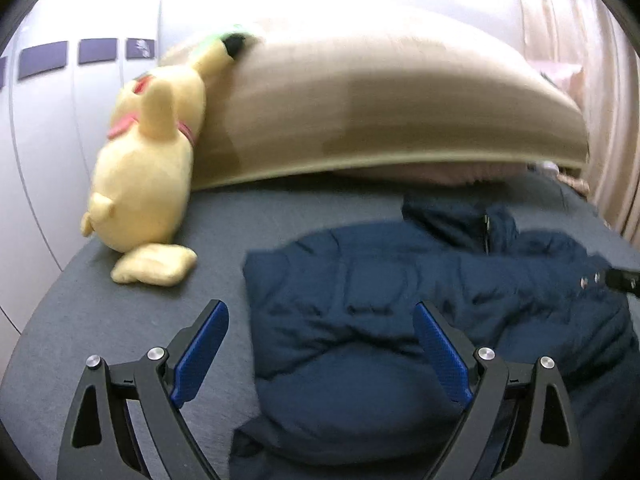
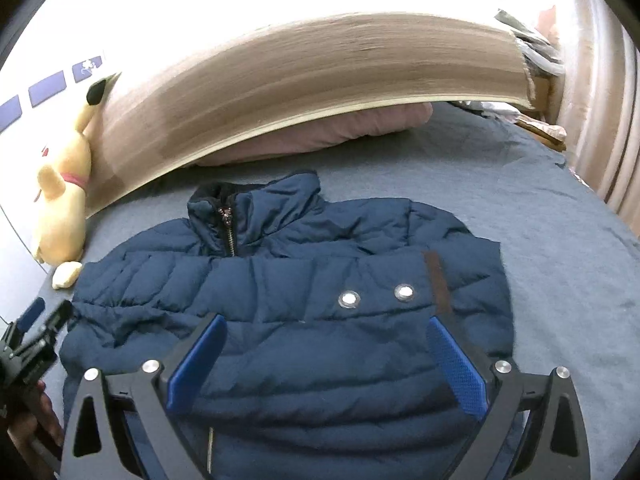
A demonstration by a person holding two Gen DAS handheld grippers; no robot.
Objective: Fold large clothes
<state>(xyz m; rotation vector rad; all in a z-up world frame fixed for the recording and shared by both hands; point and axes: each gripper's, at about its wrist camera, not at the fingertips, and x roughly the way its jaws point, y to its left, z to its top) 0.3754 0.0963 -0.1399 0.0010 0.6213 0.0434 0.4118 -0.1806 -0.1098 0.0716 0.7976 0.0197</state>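
Observation:
A navy puffer jacket [image 2: 288,320] lies on the grey bed sheet [image 2: 540,240], collar and zip toward the headboard, a sleeve with two snap buttons [image 2: 378,296] folded across its chest. It also shows in the left wrist view [image 1: 380,320]. My right gripper [image 2: 324,344] is open and empty just above the jacket's front. My left gripper [image 1: 320,332] is open and empty over the jacket's left edge; it also shows at the left of the right wrist view [image 2: 44,316]. The right gripper's tip [image 1: 622,278] shows at the right edge of the left wrist view.
A yellow plush toy [image 1: 148,172] leans against the wooden headboard [image 1: 380,100] at the bed's far left. A pink pillow [image 2: 328,132] lies under the headboard. A white wardrobe [image 1: 40,140] stands left, curtains [image 2: 600,100] right.

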